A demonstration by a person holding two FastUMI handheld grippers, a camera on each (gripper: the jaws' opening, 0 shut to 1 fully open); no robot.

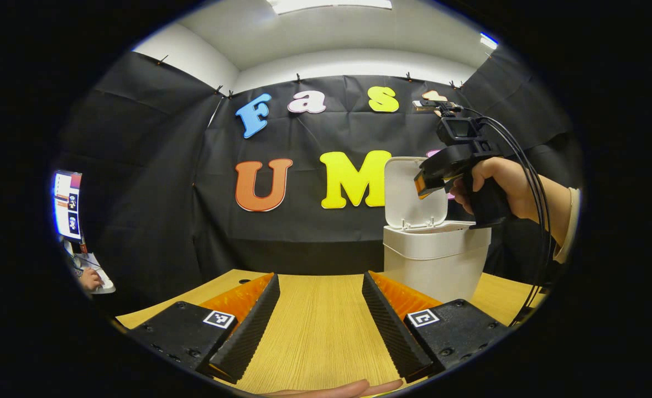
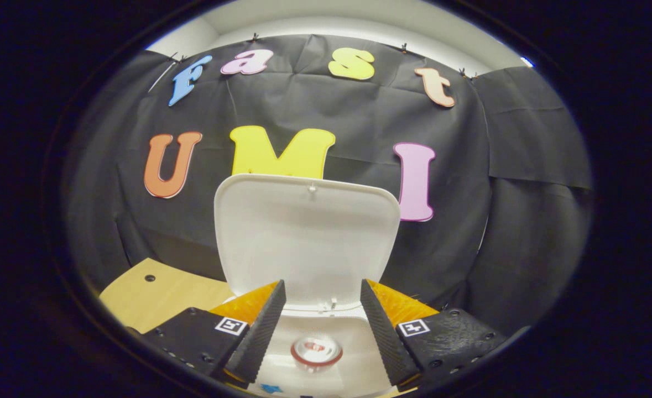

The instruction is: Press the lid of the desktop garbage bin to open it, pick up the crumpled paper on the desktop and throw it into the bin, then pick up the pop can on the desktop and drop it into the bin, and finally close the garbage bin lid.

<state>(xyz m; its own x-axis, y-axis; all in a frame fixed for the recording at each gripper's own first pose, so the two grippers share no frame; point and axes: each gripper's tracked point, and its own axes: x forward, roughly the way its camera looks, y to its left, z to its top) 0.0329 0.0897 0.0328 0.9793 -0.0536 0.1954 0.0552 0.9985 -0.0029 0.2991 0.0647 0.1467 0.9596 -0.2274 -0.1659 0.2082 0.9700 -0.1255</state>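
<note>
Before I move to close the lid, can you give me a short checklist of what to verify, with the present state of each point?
1. Lid stands open and upright, ready to be pushed down: ok.
2. Pop can lies inside the bin, seen between the fingers in the right gripper view: ok.
3. Crumpled paper is inside too: cannot tell, the bin's depth is mostly hidden.
4. Right gripper is open and holds nothing: ok.
5. Right gripper is out of the lid's path: not ok, it hangs above the bin opening.
6. Left gripper is open, low over the desktop, beside the bin: ok.
</note>
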